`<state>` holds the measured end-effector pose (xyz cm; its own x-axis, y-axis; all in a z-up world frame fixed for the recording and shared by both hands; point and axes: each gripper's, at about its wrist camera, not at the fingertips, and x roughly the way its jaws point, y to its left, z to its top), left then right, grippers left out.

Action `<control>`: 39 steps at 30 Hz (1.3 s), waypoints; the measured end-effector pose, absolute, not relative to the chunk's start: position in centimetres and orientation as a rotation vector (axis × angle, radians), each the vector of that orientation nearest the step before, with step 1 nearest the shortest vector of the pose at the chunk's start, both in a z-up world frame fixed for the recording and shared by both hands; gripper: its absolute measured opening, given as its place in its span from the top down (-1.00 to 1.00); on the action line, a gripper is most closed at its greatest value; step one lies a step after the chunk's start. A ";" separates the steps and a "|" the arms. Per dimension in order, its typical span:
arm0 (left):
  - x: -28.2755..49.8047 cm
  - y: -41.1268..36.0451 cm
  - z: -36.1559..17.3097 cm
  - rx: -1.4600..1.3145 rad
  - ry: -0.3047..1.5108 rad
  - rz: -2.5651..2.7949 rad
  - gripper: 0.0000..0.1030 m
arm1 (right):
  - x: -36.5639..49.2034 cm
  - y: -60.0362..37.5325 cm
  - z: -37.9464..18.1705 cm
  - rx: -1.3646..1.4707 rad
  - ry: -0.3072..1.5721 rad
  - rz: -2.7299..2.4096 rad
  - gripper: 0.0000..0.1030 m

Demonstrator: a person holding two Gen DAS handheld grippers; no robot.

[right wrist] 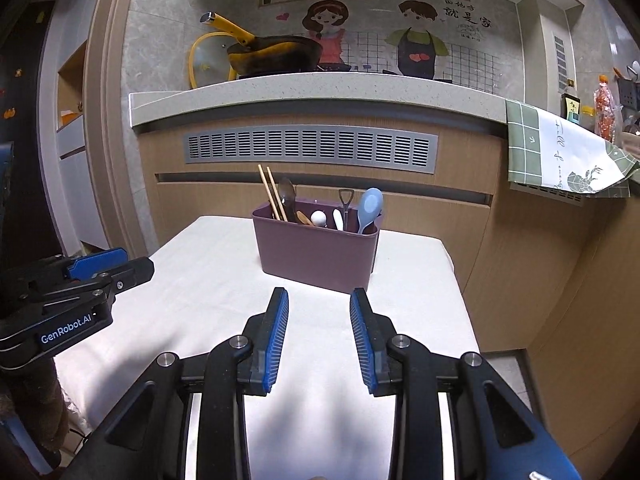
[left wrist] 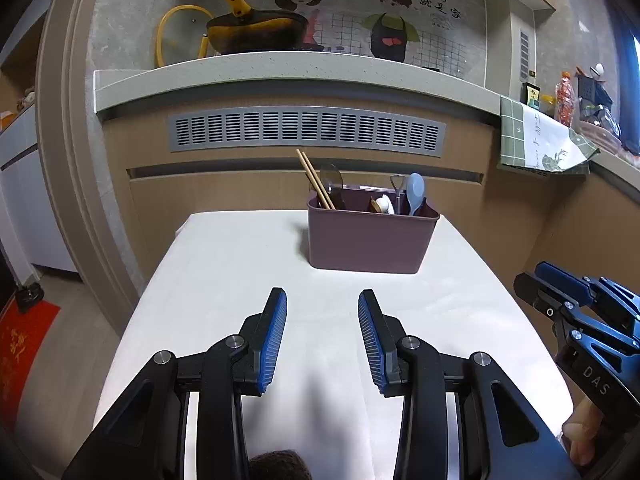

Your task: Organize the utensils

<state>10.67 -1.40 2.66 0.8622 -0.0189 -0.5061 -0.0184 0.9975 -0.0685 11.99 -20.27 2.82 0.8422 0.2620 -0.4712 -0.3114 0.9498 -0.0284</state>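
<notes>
Left gripper [left wrist: 322,336]: jaws standing apart, nothing between the blue pads, hovering over the near half of the white tabletop [left wrist: 224,280]. I see only bare cloth beneath it.

Straight ahead and slightly right of it, toward the far edge of the tabletop, sits the mauve caddy [left wrist: 370,240], upright. It already carries the utensils: chopsticks [left wrist: 316,180] leaning in the left compartment beside a clear ladle-like spoon [left wrist: 331,178], then a small white spoon [left wrist: 387,204], a metal handle, and the blue rice scoop [left wrist: 415,192] at the right end. All stand handle-down or nearly so, long axes close to vertical, the chopsticks tilted left. I cannot tell how many dividers are inside.

Right gripper [right wrist: 319,334]: also parted, a little narrower than the left, empty. From its own view the caddy [right wrist: 316,256] lies directly ahead, its near wall just beyond the fingertips, so I judge the right hand the nearer of the two.

No loose utensil shows on the tabletop in either view. My reading: sorting looks finished or nearly so; any further move would reach forward and down into the caddy from above.
</notes>
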 end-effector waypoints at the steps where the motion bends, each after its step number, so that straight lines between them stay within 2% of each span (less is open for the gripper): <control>1: 10.7 -1.4 2.7 -0.071 0.532 0.000 0.25 | 12.0 -20.3 2.8 -0.104 0.484 0.304 0.42; 39: 10.7 -1.4 2.4 -0.077 0.544 -0.004 0.25 | 12.4 -20.7 2.2 -0.102 0.513 0.305 0.42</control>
